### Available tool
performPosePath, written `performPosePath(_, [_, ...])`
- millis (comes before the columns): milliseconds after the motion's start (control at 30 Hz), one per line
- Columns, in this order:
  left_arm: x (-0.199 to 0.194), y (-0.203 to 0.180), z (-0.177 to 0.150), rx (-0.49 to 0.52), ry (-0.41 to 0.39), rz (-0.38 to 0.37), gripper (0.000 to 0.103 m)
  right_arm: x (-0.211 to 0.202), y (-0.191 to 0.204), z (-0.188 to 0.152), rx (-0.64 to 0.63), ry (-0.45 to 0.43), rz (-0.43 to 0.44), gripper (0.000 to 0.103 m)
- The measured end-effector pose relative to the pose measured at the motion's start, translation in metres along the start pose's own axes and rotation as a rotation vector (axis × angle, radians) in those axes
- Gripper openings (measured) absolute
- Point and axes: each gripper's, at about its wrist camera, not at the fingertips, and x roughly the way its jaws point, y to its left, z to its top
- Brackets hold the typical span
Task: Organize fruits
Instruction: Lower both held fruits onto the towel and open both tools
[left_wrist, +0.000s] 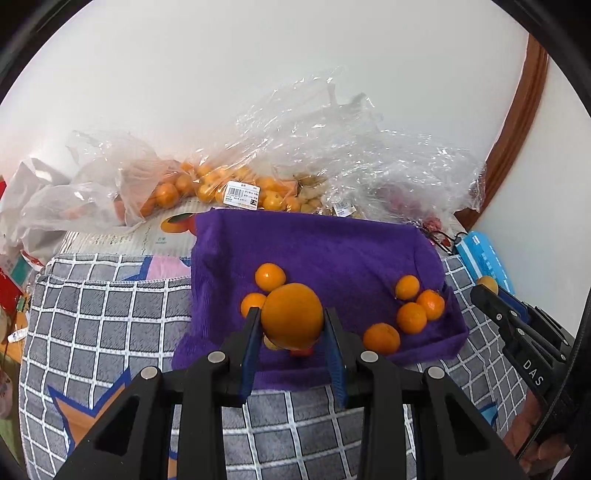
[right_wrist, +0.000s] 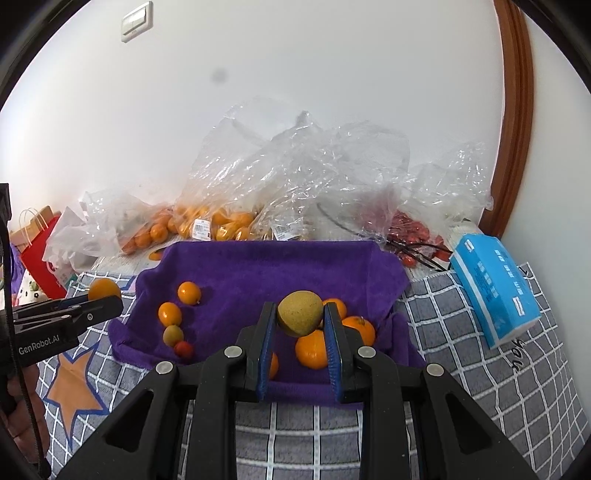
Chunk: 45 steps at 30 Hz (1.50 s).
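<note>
My left gripper (left_wrist: 291, 317) is shut on a large orange (left_wrist: 291, 315) and holds it above the left part of the purple towel tray (left_wrist: 332, 251). My right gripper (right_wrist: 300, 314) is shut on a yellow-green fruit (right_wrist: 300, 312) above the tray's right part (right_wrist: 258, 266). Small oranges (left_wrist: 412, 317) lie at the tray's right, others (left_wrist: 270, 276) at its left. In the right wrist view a small green fruit (right_wrist: 173, 334) and a red one (right_wrist: 183, 349) lie at the tray's left front. The left gripper also shows in the right wrist view (right_wrist: 107, 301).
Clear plastic bags of oranges (left_wrist: 221, 188) and red fruit (right_wrist: 413, 229) stand behind the tray against the wall. A blue tissue pack (right_wrist: 495, 288) lies at the right. A grey checked cloth (left_wrist: 110, 325) covers the surface. A red paper bag (right_wrist: 37, 251) stands at the left.
</note>
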Motion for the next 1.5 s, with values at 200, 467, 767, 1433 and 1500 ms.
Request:
performPosePath(200, [0.019,0.008,0.012,-0.005,0.015,0.015,0.031,0.021,-0.008,0.01,0.002,0.004,-0.013,0.025])
performPosePath(467, [0.048,0.016,0.028,-0.04,0.046,-0.015,0.031,0.051,-0.019,0.023,0.005,0.015,-0.015,0.025])
performPosePath(767, [0.081,0.001,0.03,-0.009,0.089,-0.033,0.031,0.09,-0.013,0.014,-0.004,0.08,0.085,0.025])
performPosePath(1433, [0.111,0.001,0.02,-0.015,0.162,-0.026,0.031,0.119,0.002,-0.016,-0.042,0.187,0.148,0.025])
performPosePath(1500, [0.111,0.001,0.02,-0.016,0.158,-0.029,0.031,0.121,0.002,-0.016,-0.042,0.188,0.148,0.025])
